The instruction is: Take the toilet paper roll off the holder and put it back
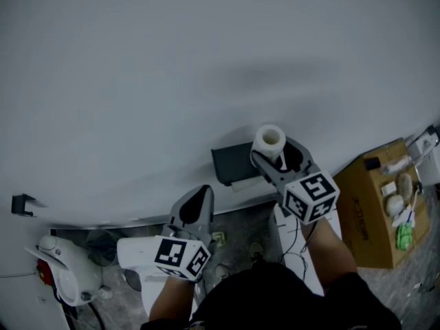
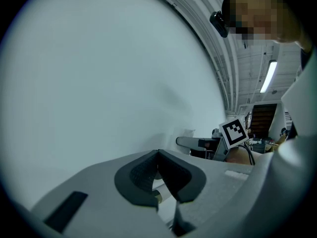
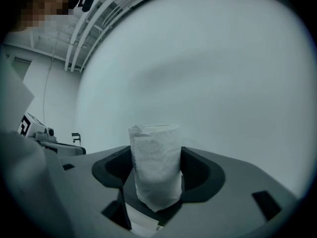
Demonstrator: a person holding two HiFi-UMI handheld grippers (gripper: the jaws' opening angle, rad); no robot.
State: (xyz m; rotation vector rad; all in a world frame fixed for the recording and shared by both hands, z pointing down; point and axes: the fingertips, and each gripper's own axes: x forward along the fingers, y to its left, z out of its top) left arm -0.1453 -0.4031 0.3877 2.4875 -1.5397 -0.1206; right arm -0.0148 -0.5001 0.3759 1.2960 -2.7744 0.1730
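Beside the dark wall holder (image 1: 232, 162), right gripper (image 1: 276, 159) grasps the white toilet paper roll (image 1: 269, 141), left gripper (image 1: 198, 199) clenched empty; rehanging likely follows

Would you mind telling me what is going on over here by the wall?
A person stands facing a white wall with a handheld gripper in each hand. The right gripper is closed on a toilet paper roll, holding it upright just to the right of the dark holder on the wall. The roll appears to be off the holder. The left gripper is shut and empty, lower and to the left, and plays no part.
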